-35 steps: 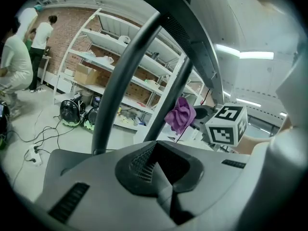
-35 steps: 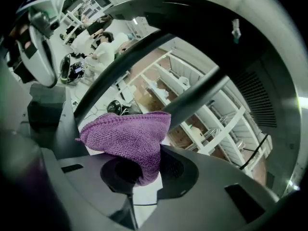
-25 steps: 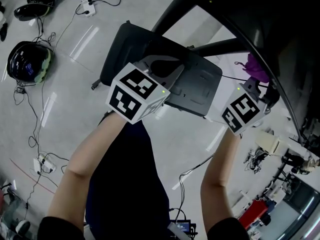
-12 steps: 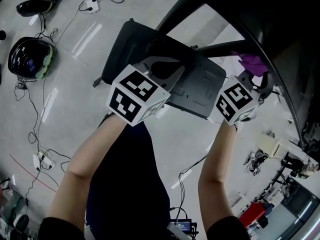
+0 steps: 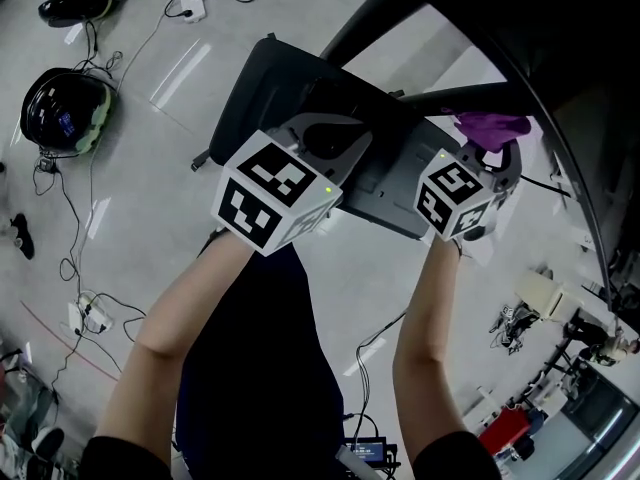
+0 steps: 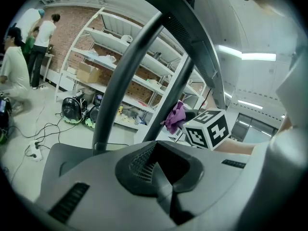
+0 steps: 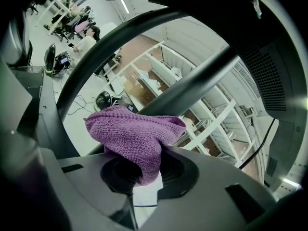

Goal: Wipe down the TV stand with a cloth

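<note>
Cloth pinched by right gripper — TV stand cut off above; left gripper pressed together, empty.

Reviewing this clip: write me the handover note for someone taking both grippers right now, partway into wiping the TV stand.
Left gripper: jaws together, nothing in them, held near the TV stand's dark base plate.
Right gripper: jaws shut on the purple cloth, which is raised to a slanted pole of the stand. Whether the cloth touches the pole cannot be told.
Done: the cloth is gripped and brought to the stand. How much has been wiped does not show.
Left: wipe the poles and the base plate.
</note>
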`<action>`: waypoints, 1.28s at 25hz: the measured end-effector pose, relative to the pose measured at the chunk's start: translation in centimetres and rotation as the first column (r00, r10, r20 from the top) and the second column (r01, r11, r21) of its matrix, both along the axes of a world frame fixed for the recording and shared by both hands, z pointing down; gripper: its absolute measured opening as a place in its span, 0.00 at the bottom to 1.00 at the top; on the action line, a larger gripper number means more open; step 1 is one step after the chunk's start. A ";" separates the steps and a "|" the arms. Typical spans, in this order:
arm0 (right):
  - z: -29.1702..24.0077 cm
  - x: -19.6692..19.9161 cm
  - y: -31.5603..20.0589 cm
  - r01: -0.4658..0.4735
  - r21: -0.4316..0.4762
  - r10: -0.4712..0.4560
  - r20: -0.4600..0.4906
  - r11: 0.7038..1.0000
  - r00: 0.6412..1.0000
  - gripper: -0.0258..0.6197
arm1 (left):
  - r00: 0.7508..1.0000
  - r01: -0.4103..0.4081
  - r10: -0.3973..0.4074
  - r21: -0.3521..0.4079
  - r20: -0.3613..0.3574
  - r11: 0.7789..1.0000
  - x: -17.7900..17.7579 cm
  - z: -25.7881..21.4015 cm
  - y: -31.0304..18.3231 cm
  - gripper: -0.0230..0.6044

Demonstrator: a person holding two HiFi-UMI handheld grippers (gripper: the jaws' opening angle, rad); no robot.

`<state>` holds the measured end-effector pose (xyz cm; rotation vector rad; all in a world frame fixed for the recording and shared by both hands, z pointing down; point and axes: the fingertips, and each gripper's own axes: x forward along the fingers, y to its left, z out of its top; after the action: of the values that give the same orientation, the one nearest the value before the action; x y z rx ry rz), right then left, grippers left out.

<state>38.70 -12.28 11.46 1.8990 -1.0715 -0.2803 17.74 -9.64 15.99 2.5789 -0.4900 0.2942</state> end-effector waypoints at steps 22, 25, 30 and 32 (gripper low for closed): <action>13.1 -0.7 -0.8 -0.021 -0.240 0.064 0.174 0.970 0.983 0.16 | 0.998 0.061 -0.061 -0.034 0.007 0.998 -2.8 1.9 -0.5 0.05; 13.6 -0.6 -0.7 -0.017 -0.253 0.063 0.178 0.967 0.982 0.16 | 0.998 0.060 -0.060 -0.039 0.009 0.997 -2.8 2.2 -0.6 0.05; 13.1 -0.8 -0.2 0.016 -0.246 0.041 0.226 0.969 0.973 0.16 | 0.998 0.059 -0.059 -0.043 0.011 0.997 -2.8 2.5 -0.6 0.05; 12.6 -1.3 0.3 0.041 -0.242 0.023 0.257 0.969 0.966 0.16 | 0.998 0.060 -0.059 -0.046 0.013 0.997 -3.1 2.5 -0.6 0.05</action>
<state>37.40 -11.96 24.02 1.7368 -1.2263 0.0972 14.63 -10.29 18.48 2.5143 -0.5569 0.2962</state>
